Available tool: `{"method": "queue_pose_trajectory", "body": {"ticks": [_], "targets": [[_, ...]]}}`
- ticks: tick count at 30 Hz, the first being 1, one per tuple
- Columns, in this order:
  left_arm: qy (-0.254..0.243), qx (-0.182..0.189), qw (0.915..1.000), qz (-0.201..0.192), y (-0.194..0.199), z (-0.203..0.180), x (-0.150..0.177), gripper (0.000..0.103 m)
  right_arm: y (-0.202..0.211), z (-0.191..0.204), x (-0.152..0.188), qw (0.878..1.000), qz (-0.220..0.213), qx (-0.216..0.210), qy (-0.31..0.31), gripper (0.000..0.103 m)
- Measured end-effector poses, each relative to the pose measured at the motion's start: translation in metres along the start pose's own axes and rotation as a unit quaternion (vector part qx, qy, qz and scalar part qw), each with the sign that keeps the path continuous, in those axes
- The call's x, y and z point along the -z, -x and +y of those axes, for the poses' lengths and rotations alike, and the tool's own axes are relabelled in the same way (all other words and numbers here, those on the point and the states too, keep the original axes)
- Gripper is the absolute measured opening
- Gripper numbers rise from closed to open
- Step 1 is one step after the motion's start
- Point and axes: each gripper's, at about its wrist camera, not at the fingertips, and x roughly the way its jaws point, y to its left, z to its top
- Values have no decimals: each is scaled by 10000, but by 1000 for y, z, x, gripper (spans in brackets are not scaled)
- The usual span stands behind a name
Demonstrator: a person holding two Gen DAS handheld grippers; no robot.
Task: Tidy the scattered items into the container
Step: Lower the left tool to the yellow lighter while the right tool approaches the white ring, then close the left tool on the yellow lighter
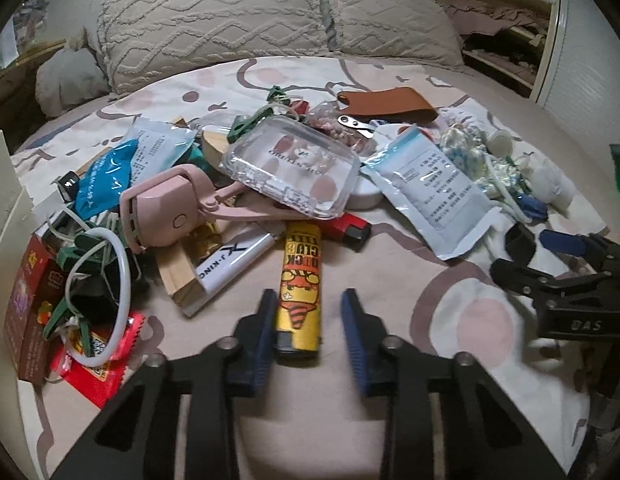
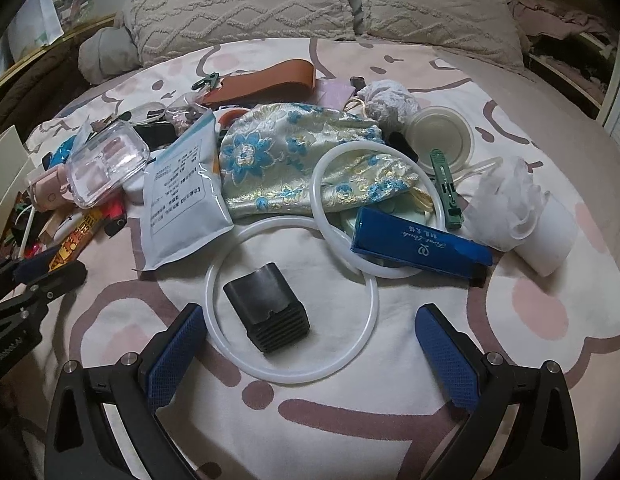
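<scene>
Many small items lie scattered on a bed. In the left wrist view my left gripper [image 1: 310,304] is open, its fingers either side of the near end of a yellow lighter [image 1: 299,284]. A white lighter [image 1: 234,260], a red lighter [image 1: 348,227], a pink eyelash curler [image 1: 170,204] and a clear plastic case [image 1: 292,164] lie beyond. In the right wrist view my right gripper [image 2: 310,328] is open and empty, just short of a black ribbed block [image 2: 268,306] that lies inside a white ring [image 2: 292,300]. A blue box [image 2: 420,244] and a floral pouch [image 2: 306,152] lie further off.
A white sachet [image 2: 182,192], a green clip [image 2: 446,188], a clear lid [image 2: 440,134] and crumpled white plastic [image 2: 510,204] lie nearby. Pillows [image 1: 270,20] line the bed's far side. A pale board edge [image 1: 2,184] stands at the left. My right gripper shows in the left wrist view [image 1: 550,256].
</scene>
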Motion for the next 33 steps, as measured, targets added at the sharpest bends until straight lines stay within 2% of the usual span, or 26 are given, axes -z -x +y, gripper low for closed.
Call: {"method": "queue_pose_trajectory", "body": {"ticks": [6, 9, 11, 14, 25, 28, 29, 30, 31, 33], "targets": [[29, 284, 9996, 6, 5, -1, 3, 24, 1, 4, 1, 9999, -84, 110, 60, 103], [-100, 367, 9993, 38, 9, -7, 7, 21, 3, 7, 1, 9997, -141, 143, 116, 95], [-195, 432, 9988, 75, 12, -11, 10, 21, 5, 9, 1, 9996, -208, 117, 181, 86], [-314, 403, 9986, 129, 17, -16, 14, 21, 6, 10, 1, 9994, -249, 97, 215, 83], [-1161, 537, 9912, 353, 37, -42, 35, 21, 15, 6, 2, 9988, -462, -98, 96, 83], [-1223, 534, 9901, 440, 40, -41, 38, 21, 17, 8, 2, 9985, -521, -112, 102, 83], [-1196, 515, 9903, 494, 40, -38, 38, 23, 18, 9, 2, 9984, -538, -118, 107, 83], [-1174, 462, 9906, 529, 41, -37, 37, 36, 19, 9, 1, 9983, -562, -122, 110, 83], [-1155, 341, 9913, 537, 41, -34, 37, 57, 20, 9, 2, 9982, -581, -130, 115, 83], [-1145, 96, 9921, 496, 43, -28, 37, 69, 23, 10, 1, 9976, -661, -189, 125, 83]]}}
